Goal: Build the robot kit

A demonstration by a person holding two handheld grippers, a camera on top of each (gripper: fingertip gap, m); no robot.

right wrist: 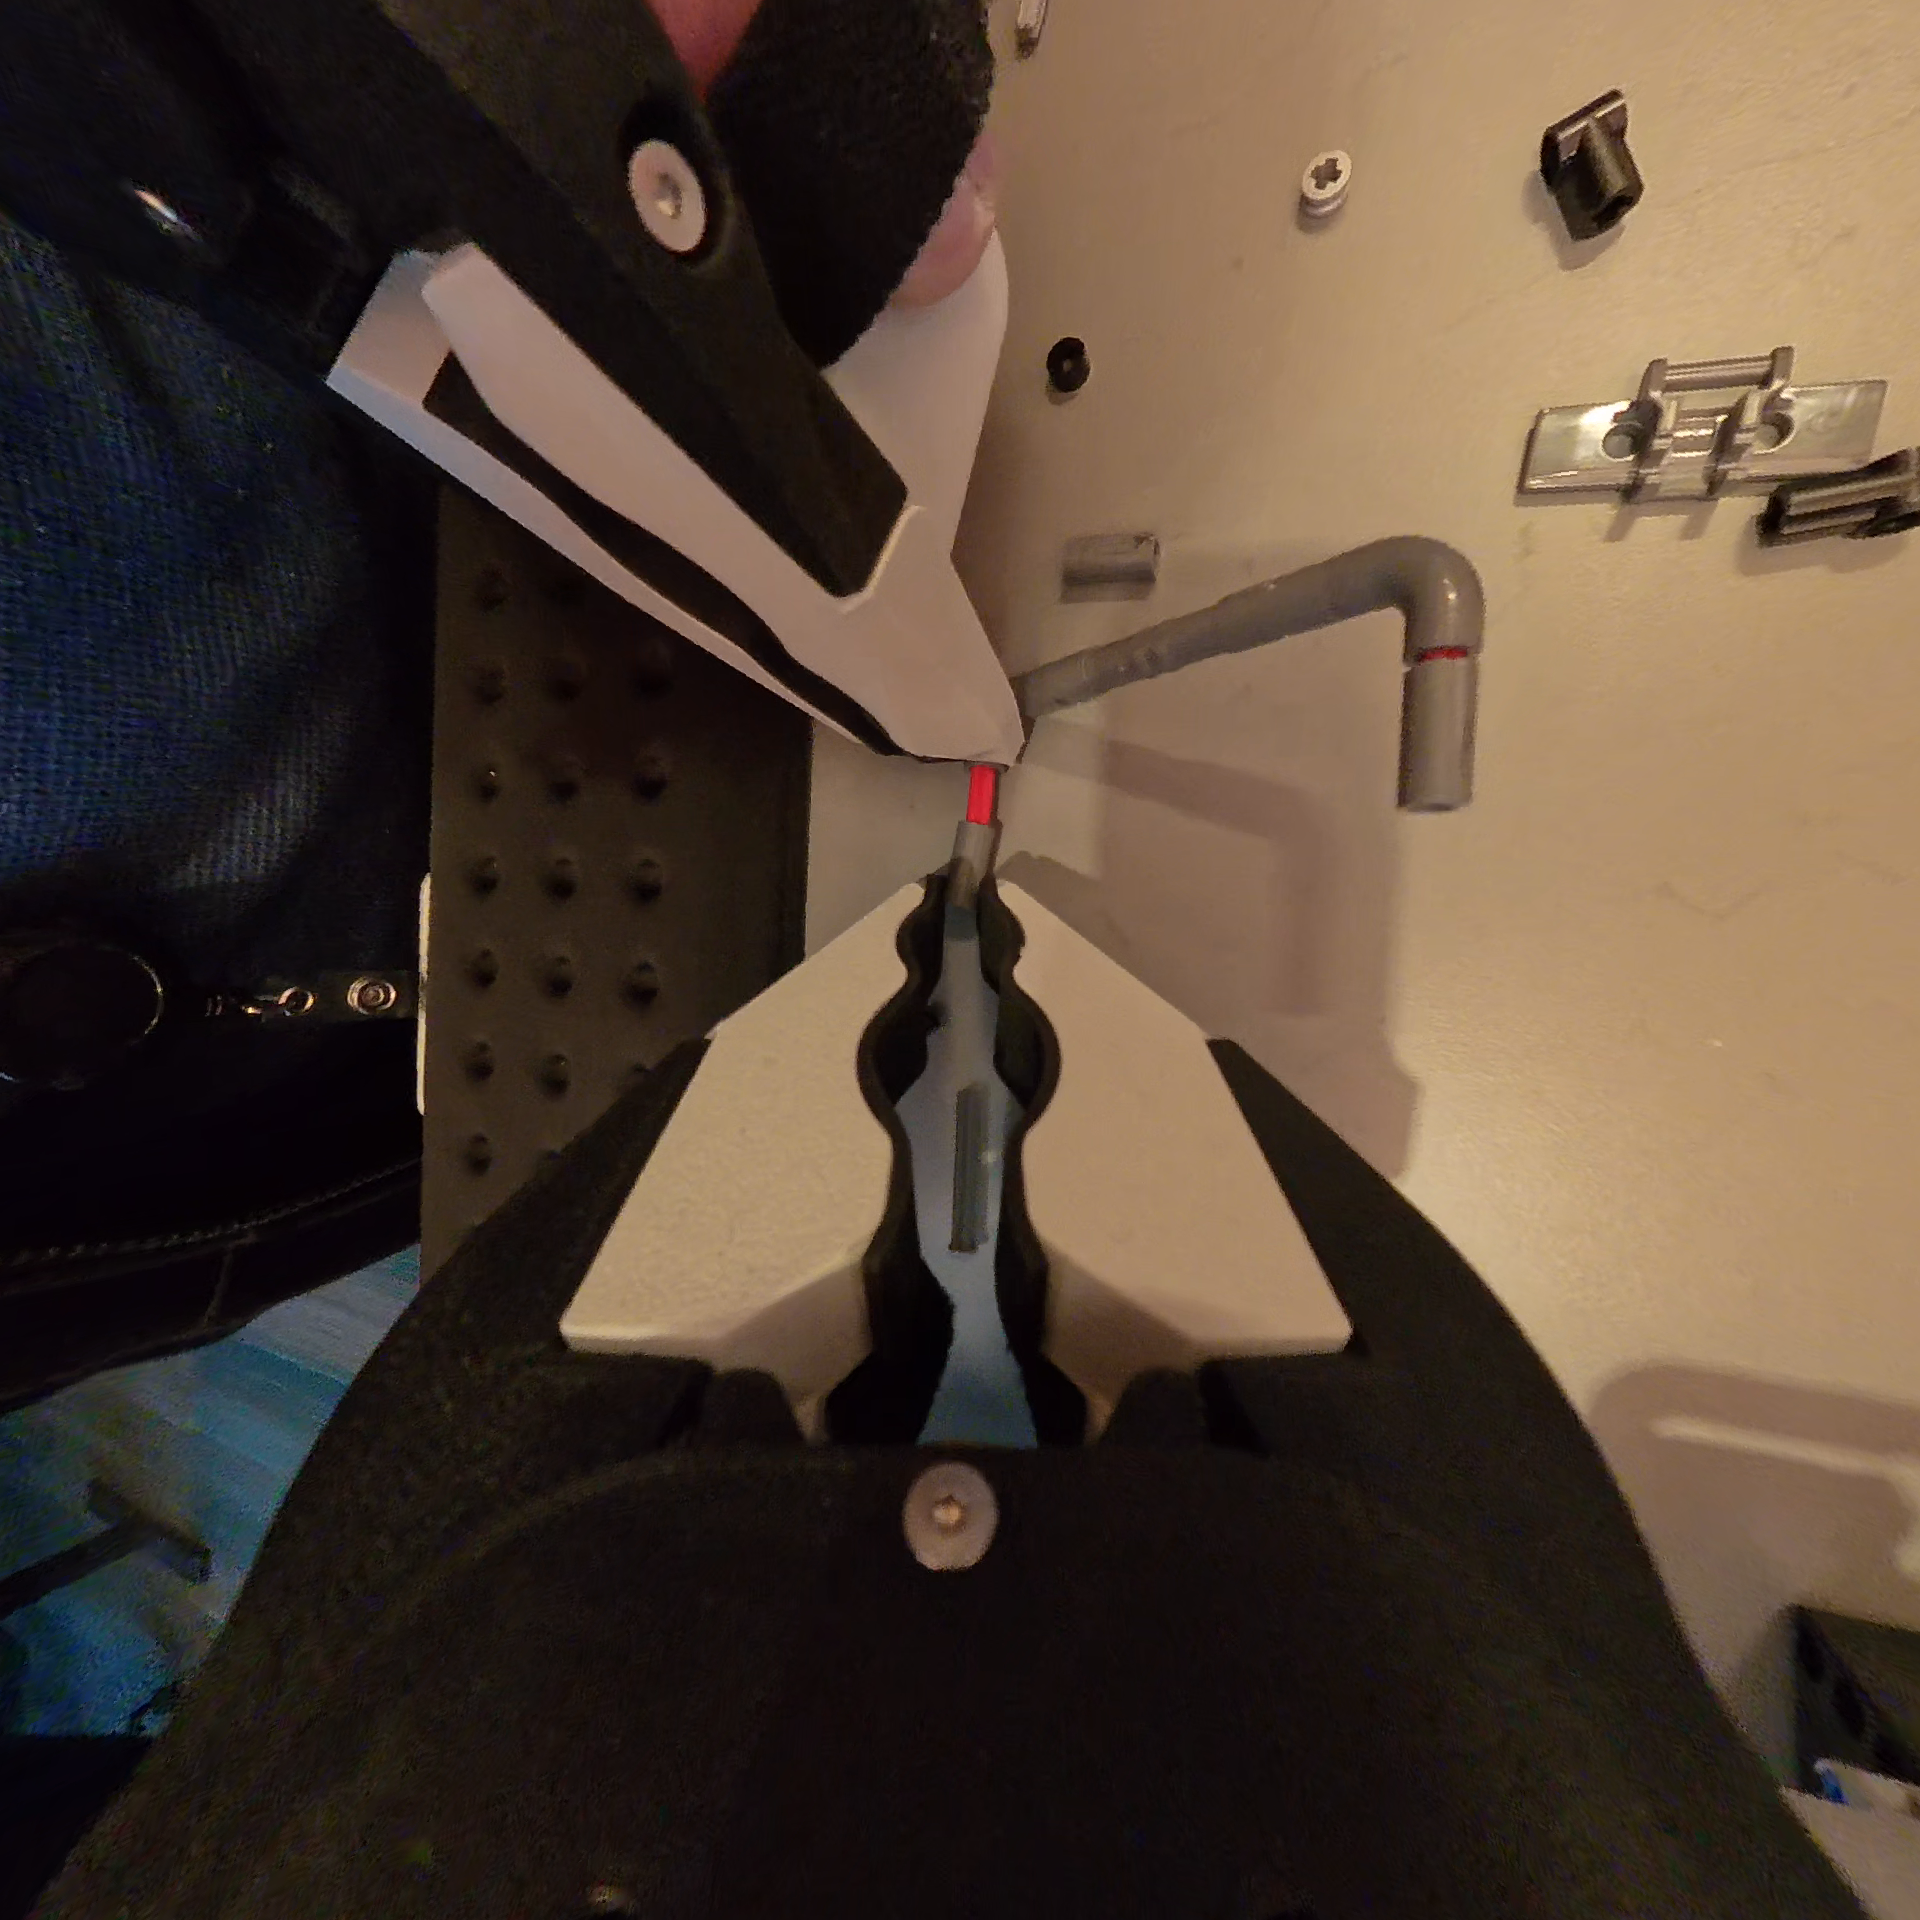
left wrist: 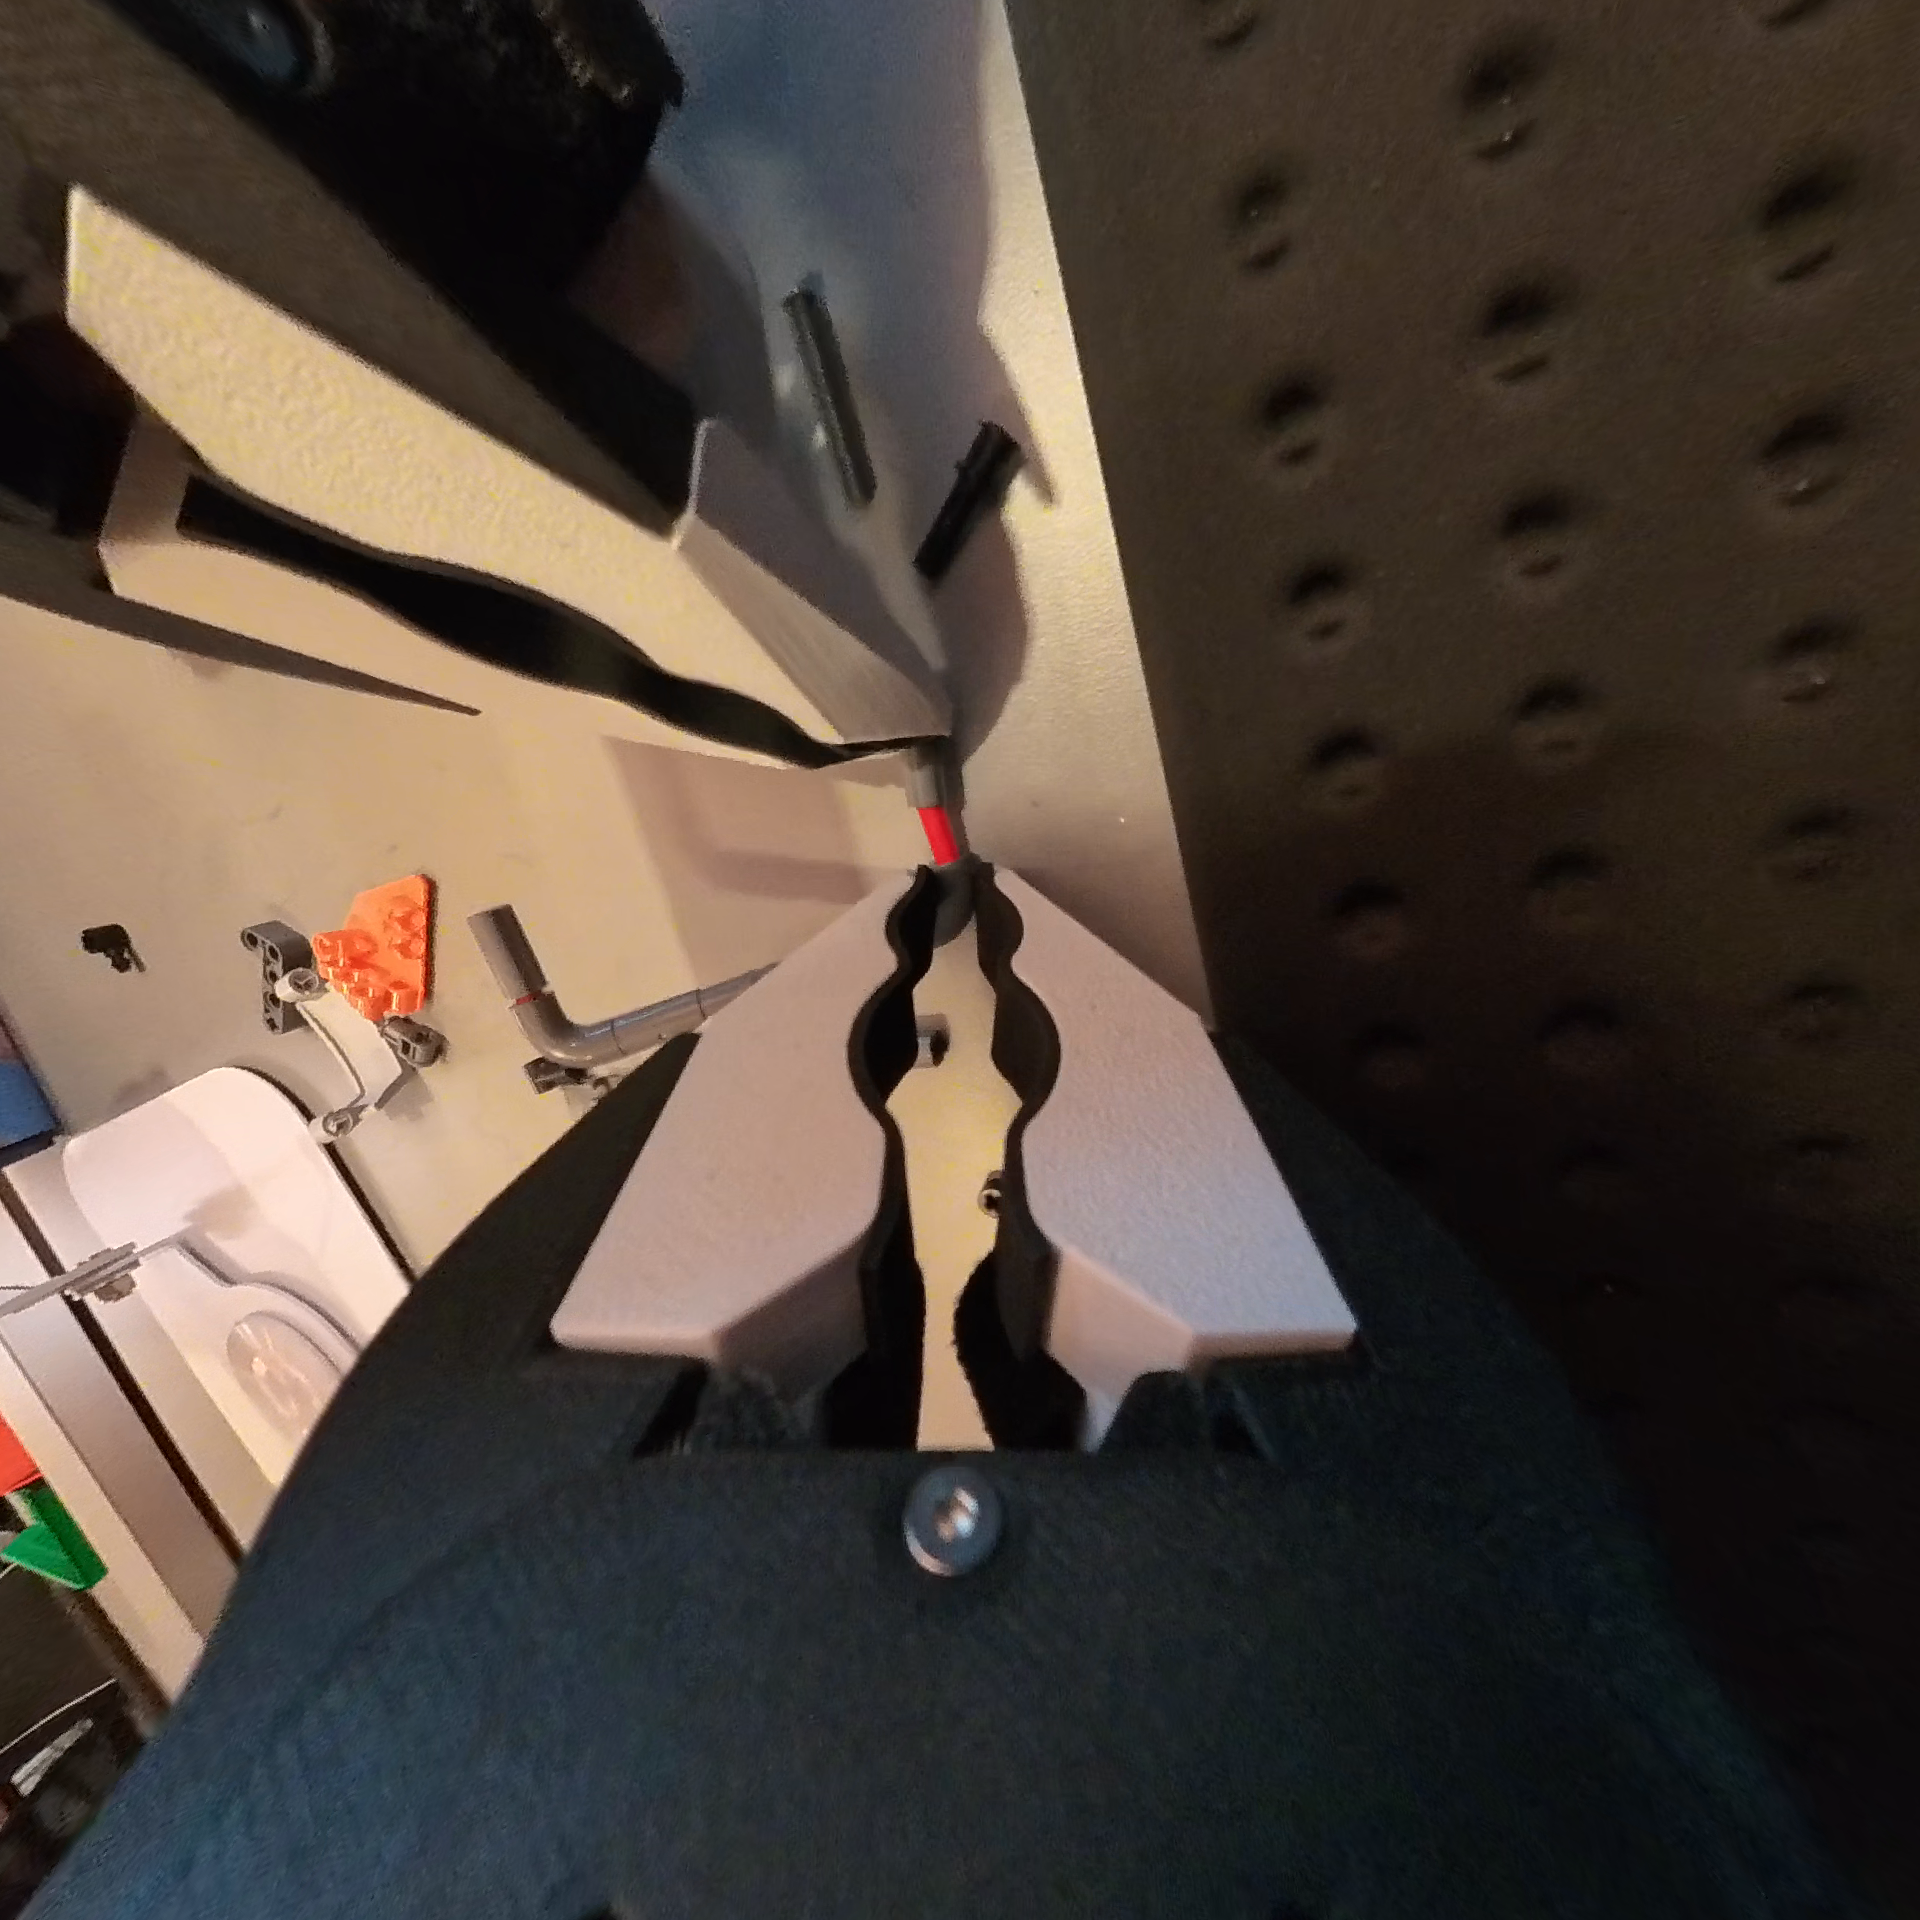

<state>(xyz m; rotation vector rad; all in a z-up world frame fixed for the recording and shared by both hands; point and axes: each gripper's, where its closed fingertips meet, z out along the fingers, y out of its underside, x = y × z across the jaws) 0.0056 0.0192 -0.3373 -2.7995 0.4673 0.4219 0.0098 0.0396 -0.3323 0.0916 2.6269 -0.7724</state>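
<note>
While both tools pinch opposite ends of one small piece, the left gripper [left wrist: 951,894] clenches the grey pipe's [right wrist: 1247,623] end, the right gripper [right wrist: 966,894] the grey sleeve [right wrist: 977,844], so the red rod [right wrist: 981,795] bridges them above the table [right wrist: 1558,935].

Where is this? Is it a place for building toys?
Probably a hobby worktable. Small toy building parts lie on the pale tabletop: orange studded plates, a bent grey tube, and a black perforated board alongside.
</note>
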